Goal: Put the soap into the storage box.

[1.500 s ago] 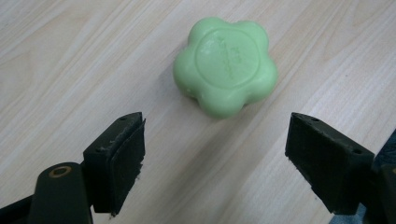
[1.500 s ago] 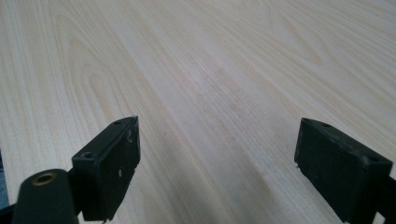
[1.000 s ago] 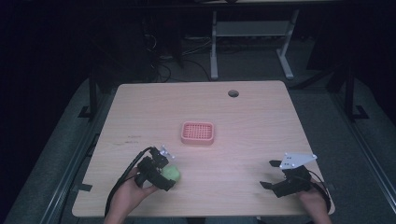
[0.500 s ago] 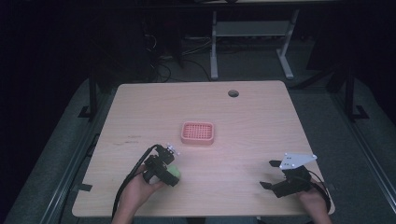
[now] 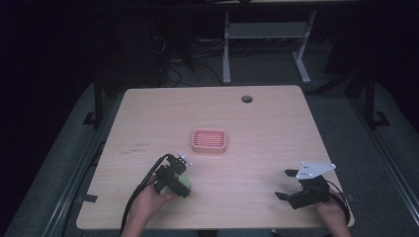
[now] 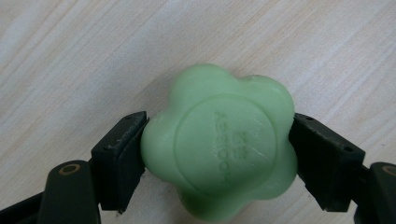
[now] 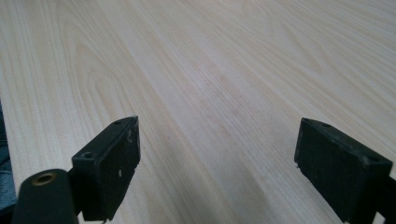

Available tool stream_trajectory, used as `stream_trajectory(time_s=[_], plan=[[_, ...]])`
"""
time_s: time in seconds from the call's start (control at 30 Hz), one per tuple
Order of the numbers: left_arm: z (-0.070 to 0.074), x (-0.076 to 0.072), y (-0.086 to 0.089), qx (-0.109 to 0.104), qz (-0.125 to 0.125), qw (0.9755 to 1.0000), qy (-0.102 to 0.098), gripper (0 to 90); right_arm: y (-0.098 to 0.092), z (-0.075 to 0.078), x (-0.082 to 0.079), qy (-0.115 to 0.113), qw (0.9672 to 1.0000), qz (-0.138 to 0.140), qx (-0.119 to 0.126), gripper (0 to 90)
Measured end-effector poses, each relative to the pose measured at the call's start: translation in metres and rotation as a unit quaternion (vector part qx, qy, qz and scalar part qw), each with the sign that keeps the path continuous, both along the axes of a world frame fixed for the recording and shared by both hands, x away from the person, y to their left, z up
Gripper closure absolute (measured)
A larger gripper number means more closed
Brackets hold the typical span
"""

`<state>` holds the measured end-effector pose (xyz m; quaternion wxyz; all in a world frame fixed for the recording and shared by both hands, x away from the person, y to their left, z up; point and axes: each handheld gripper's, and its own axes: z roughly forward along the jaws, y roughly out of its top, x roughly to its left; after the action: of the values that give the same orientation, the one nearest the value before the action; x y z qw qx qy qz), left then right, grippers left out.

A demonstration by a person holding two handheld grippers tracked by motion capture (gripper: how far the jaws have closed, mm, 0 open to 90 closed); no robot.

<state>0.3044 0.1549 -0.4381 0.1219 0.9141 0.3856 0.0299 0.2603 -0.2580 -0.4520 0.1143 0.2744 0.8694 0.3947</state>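
A pale green, flower-shaped soap bar (image 6: 219, 144) with embossed lettering sits between the jaws of my left gripper (image 6: 217, 149), which is shut on it just above the wooden table. In the high view that left gripper (image 5: 179, 181) and the green soap bar (image 5: 184, 181) are near the table's front left, a short way in front of a pink slotted soap dish (image 5: 209, 140) at the table's middle. My right gripper (image 5: 286, 185) rests low at the front right, and in its own view the right gripper (image 7: 217, 158) stands open over bare wood.
The wooden table (image 5: 276, 128) has a round cable hole (image 5: 246, 98) near its far edge. Beyond it stand the legs of a white desk frame (image 5: 226, 49) on a dark floor. A black cable (image 5: 136, 197) trails from the left gripper toward the front edge.
My left gripper with the green soap has shifted slightly toward the right and away from the front edge. The right gripper has stayed where it was.
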Motion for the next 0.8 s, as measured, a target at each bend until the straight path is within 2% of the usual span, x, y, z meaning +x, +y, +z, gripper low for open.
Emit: stream_trajectory(time_s=[0.33,0.8], plan=[[-0.0019,0.0011,-0.0003,0.003,0.002,1.0000,0.002,25.0,-0.0006,0.0005,-0.0001,-0.002,1.0000,-0.001,0.002,13.7],[-0.0005,0.0003,-0.0003,-0.004,0.003,1.0000,-0.007,26.1,-0.0006,0.0009,-0.0003,-0.002,1.0000,-0.001,0.003,13.8]])
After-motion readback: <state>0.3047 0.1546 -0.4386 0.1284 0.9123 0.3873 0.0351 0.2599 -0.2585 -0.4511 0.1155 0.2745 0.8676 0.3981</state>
